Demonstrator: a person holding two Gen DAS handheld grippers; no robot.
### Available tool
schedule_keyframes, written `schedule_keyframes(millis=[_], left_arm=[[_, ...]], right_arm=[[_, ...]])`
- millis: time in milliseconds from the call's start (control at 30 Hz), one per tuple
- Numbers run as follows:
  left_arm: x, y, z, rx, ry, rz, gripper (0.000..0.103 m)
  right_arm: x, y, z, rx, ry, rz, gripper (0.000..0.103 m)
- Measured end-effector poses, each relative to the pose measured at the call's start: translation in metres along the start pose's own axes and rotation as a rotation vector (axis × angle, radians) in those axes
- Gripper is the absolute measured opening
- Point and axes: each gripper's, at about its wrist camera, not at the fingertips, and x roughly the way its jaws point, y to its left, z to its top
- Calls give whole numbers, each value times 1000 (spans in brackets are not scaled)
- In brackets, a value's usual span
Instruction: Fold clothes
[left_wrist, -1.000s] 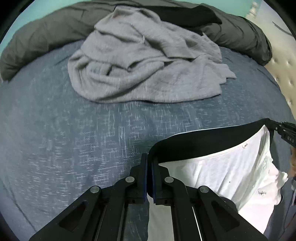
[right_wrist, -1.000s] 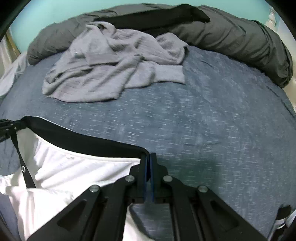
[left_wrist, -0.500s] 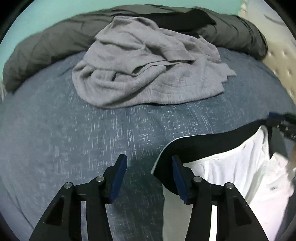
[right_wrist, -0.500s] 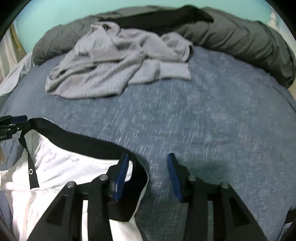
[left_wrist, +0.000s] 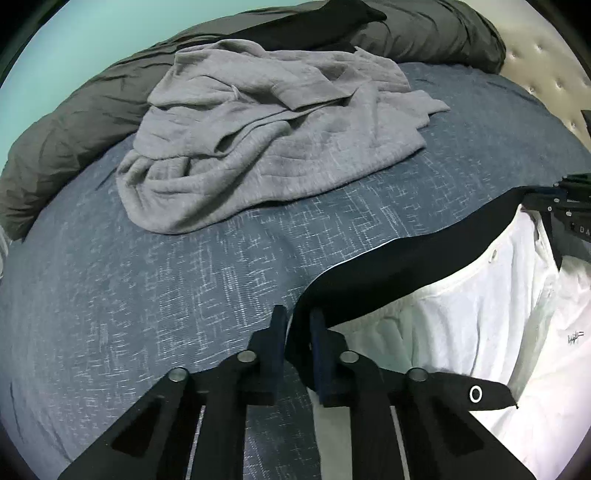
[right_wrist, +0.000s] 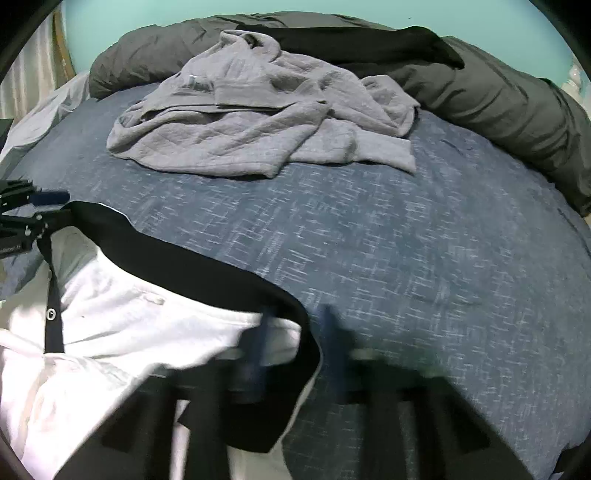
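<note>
Both hand-held grippers low over bed, left (left_wrist: 295, 325) and right (right_wrist: 295, 328) slightly parted astride black waistband (left_wrist: 406, 254), gripping nothing.

You're looking at blue-grey crosshatch bedspread (left_wrist: 155, 288) (right_wrist: 424, 258) — dark grey duvet (left_wrist: 74, 122) (right_wrist: 509, 110) bunched along its far edge, teal wall (left_wrist: 92, 40) (right_wrist: 147, 18) behind — cream tufted headboard (left_wrist: 543, 81) at your right in left wrist view

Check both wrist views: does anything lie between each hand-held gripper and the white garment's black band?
Nothing visible does. The black band already runs between the left hand-held gripper fingers, and likewise the right hand-held gripper, though blurred. The grey sweater lies farther back.
</note>
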Motion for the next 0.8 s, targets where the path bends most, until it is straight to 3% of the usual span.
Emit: schedule_keyframes(millis=[100,233,333,467,633,700,733,767,800], left_arm=[[2,5,0,-35,10,-54,4],[-1,32,2,-191,7,-162,4],[0,46,5,-280,10,-202,4],[4,43,17,-294,8,-157,4],[24,29,22,-273,70,-104,6],[28,28,19,-288,78,-115,16],[26,28,17,-286,74,-116,29],[23,29,16,-285,70,-117,50],[18,33,15,-303,57,-127,56]], right_arm=[[-1,-4,-1,16,-8,21,3],[-7,-20,0,93,-23,61,3],[-10,-35,4,172,-37,72,2],[-3,-36,11,213,-12,37,2],[19,-19,19,228,59,-32,3],[22,-13,19,225,55,-20,4],[23,-12,19,232,62,-19,4],[23,-13,18,242,65,-16,8],[21,-15,18,254,59,-7,17]])
